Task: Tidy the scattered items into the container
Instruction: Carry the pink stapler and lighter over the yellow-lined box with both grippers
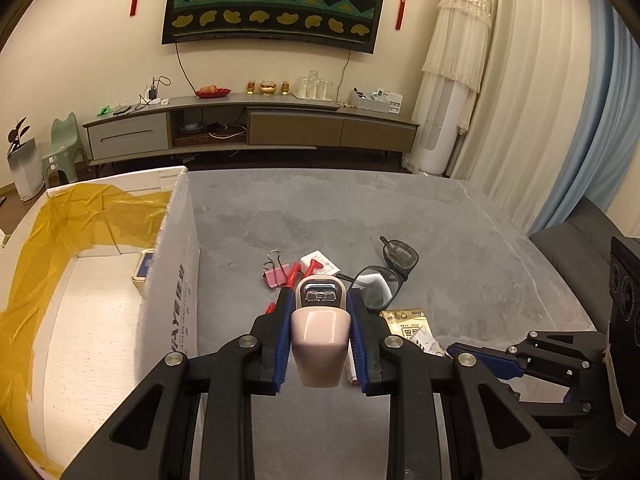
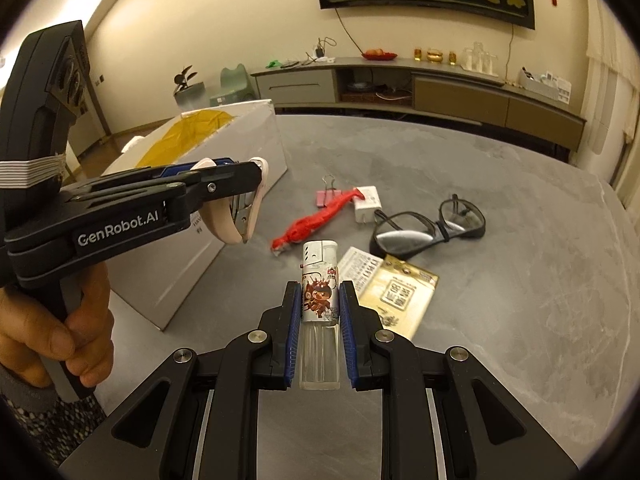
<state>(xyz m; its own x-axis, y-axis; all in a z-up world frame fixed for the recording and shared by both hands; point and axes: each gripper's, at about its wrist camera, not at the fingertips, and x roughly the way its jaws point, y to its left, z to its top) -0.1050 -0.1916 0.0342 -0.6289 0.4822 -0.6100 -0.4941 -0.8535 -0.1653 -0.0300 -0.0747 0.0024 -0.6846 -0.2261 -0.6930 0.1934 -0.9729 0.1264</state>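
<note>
Left wrist view: left gripper (image 1: 320,320) jaws clamped on pink stapler (image 1: 319,344), raised above grey table (image 1: 460,240) beside white box (image 1: 176,280). Right gripper (image 2: 320,316) jaws clamped on lighter (image 2: 320,312), level, above table.

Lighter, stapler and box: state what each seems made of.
Lighter: likely plastic, see-through lower tank, printed wrap, metal-looking cap. Stapler: glossy pink shell, probably plastic, shiny metal inside. Box: white cardboard by its raw edge, with yellowish tape.
</note>
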